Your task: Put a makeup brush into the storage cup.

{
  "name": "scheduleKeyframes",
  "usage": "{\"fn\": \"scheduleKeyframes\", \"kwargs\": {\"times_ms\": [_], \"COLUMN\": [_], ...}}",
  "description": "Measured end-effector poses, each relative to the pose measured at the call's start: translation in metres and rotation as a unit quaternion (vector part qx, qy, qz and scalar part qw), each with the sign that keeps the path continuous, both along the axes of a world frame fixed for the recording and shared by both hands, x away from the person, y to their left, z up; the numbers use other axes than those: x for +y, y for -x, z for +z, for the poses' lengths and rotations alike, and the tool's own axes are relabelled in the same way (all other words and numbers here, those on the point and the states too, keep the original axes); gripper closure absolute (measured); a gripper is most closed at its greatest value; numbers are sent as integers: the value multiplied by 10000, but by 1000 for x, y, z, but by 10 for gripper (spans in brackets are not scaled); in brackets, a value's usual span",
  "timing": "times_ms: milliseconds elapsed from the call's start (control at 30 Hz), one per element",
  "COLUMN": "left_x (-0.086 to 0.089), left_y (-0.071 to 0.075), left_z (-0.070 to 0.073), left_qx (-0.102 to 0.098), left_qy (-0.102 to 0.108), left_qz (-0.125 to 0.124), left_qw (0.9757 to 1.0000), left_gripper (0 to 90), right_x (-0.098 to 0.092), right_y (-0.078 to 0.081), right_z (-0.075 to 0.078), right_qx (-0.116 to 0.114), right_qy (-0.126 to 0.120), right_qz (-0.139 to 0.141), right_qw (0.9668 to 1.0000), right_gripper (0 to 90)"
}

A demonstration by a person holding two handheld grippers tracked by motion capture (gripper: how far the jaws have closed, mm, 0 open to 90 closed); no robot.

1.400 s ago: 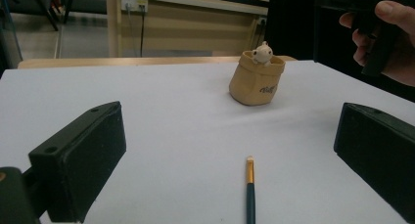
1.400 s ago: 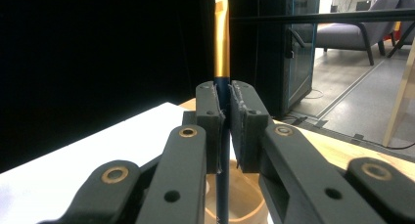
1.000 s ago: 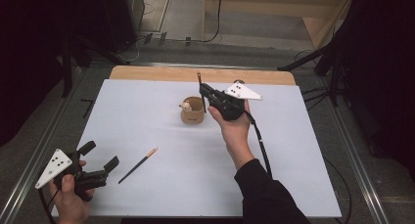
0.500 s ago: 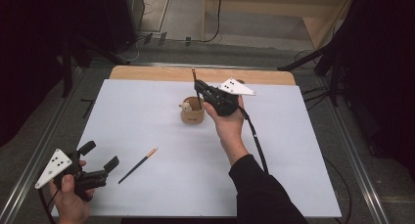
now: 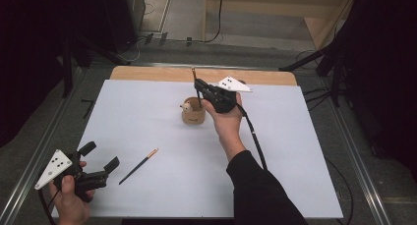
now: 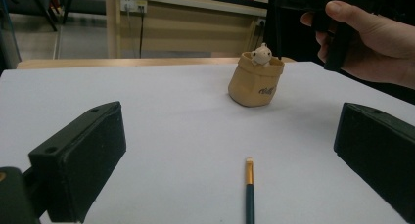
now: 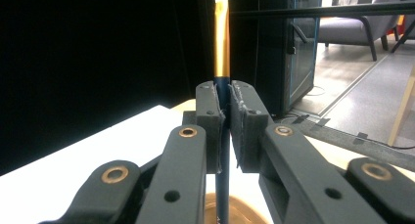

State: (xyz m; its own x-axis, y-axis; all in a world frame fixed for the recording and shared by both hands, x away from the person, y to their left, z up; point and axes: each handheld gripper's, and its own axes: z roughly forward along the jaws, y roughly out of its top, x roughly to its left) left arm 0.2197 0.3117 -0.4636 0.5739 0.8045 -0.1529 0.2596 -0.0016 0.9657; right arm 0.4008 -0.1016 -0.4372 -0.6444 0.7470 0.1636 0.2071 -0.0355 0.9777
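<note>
High view: white bench (image 5: 295,151) w/ wooden far edge. Right claw (image 5: 198,90) up over the tan cup (image 5: 193,114) near bench centre-back, clamped on a thin brush (image 5: 196,85) standing nearly upright, tip poking up past the jaws, lower end at the cup's mouth. Small cream figure (image 5: 186,107) peeking over cup's left rim. Right hand (image 5: 227,118) wrapped round the claw body, grey plate on top, cable trailing back along the dark sleeve. Left claw (image 5: 102,156) low at near-left corner, jaws spread apart, gripping nothing, held in left hand (image 5: 71,195). Second brush (image 5: 139,165) flat on the bench just right of left claw, pale tip pointing toward the cup, well apart from it.

Left gripper view: two black jaws wide apart at bottom corners. Second brush (image 6: 249,190) lying btwn them on the bench, gold ferrule and pale tip facing away. Cup (image 6: 256,78) farther off, upright, cream figure (image 6: 260,55) at its rim, dark lettering on the side, too small to read. Right hand (image 6: 372,43) at upper right, beside and above cup.

Right gripper view: jaws pressed together on the brush (image 7: 221,48), dark handle pinched btwn pads, gold section rising above. Tan cup rim (image 7: 244,209) right below.
</note>
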Motion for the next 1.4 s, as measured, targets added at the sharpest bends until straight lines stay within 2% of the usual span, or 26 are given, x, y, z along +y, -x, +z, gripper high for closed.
{"fn": "scheduleKeyframes", "kwargs": {"times_ms": [767, 933, 1400], "left_x": [1, 1, 1], "left_y": [0, 0, 0], "left_z": [-1, 0, -1], "left_qx": [13, 11, 11], "left_qy": [22, 19, 19], "left_qz": [0, -1, 0], "left_qw": [10000, 10000, 10000], "left_gripper": [0, 0, 0], "right_x": [7, 7, 7], "right_y": [-11, -11, -5], "right_z": [-22, -30, -48], "right_qx": [234, 352, 500], "right_qy": [88, 129, 315], "right_qz": [12, -22, -23], "right_qw": [9997, 9993, 9983], "right_gripper": [844, 844, 844]}}
